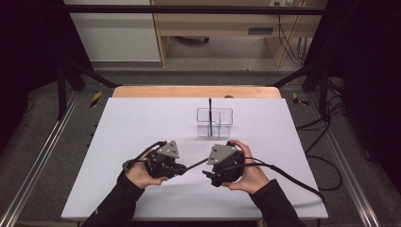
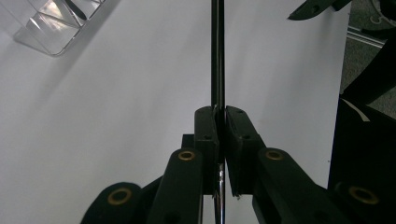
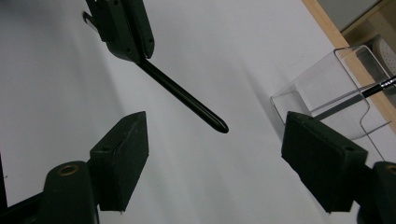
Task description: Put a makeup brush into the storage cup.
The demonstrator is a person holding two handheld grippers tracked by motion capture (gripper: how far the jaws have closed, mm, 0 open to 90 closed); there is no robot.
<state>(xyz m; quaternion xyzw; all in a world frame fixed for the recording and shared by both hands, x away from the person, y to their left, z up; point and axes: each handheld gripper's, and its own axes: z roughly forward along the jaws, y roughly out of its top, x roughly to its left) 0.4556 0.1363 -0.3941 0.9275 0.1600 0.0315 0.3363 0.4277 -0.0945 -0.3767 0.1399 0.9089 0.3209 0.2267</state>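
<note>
Left gripper view: left tool [image 2: 219, 126] clamped on black brush handle [image 2: 215, 56].

Light falls evenly from above on the white table top [image 1: 142, 142], which reads bright and nearly flat in the high view, while the floor and the frame at the left and right edges sink into near black. Shadows there are short and soft under the hands. In the left gripper view the clear holder [image 2: 56, 23] throws a broad grey shadow and shows small glints on its edges; the near jaws are dark and slightly soft. In the right gripper view the near jaws blur, the black pen [image 3: 187, 100] stays sharp, and straight edges bend a little toward the corners.
</note>
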